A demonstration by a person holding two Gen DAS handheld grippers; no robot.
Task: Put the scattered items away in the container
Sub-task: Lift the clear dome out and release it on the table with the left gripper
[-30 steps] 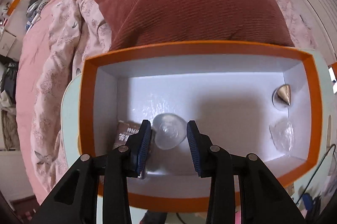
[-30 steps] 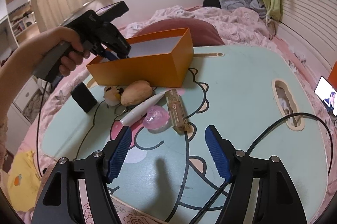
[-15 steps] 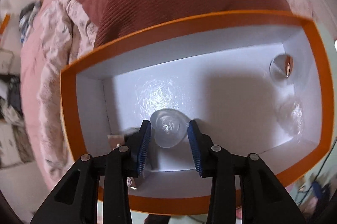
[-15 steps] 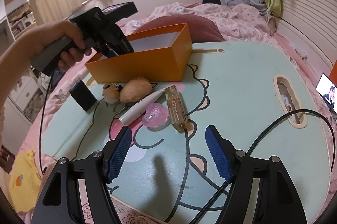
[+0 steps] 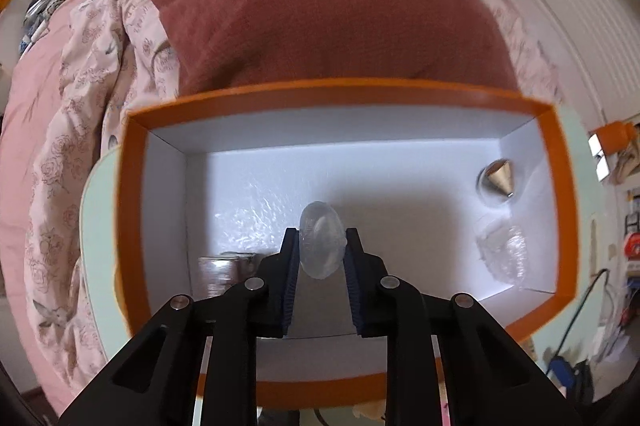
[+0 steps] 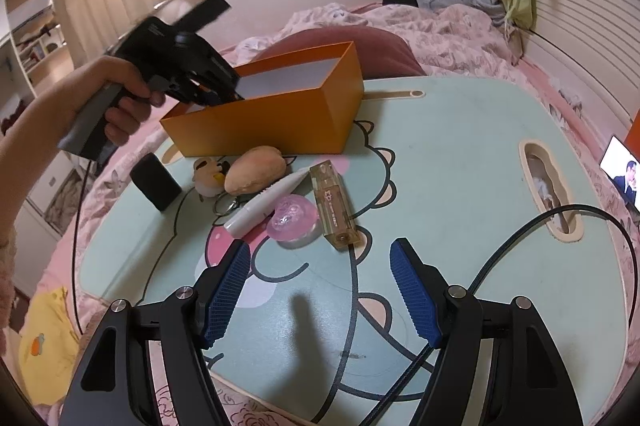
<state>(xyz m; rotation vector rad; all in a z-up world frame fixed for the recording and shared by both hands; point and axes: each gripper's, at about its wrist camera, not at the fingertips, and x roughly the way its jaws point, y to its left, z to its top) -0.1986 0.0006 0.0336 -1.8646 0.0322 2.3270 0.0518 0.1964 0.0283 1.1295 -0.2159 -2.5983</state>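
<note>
Seen from my left wrist, the orange box (image 5: 344, 91) with white walls lies right below. My left gripper (image 5: 322, 240) reaches into it and its jaws are closing; both pads press on a clear oval piece (image 5: 320, 226) that stands on edge. A gold cone (image 5: 498, 177), a crumpled clear wrapper (image 5: 504, 252) and a brown packet (image 5: 218, 268) lie on the box floor. My right gripper (image 6: 320, 290) stands open over the mint table (image 6: 460, 185) with nothing between its fingers. Ahead of it lie a pink clear piece (image 6: 294, 218), a white pen (image 6: 266, 203), a yellowish bottle (image 6: 334, 207) and a tan plush bun (image 6: 254, 169).
A small plush keychain (image 6: 206, 173) and a black block (image 6: 156, 179) sit left of the bun. The orange box (image 6: 280, 117) stands at the table's far side, with a hand (image 6: 116, 93) holding the left gripper over it. A black cable (image 6: 520, 238) loops on the right near a slot (image 6: 548, 193).
The left jaws have come together on the clear piece, which lay flat between them before and now stands on edge. The left view has tilted. The right gripper has kept still.
</note>
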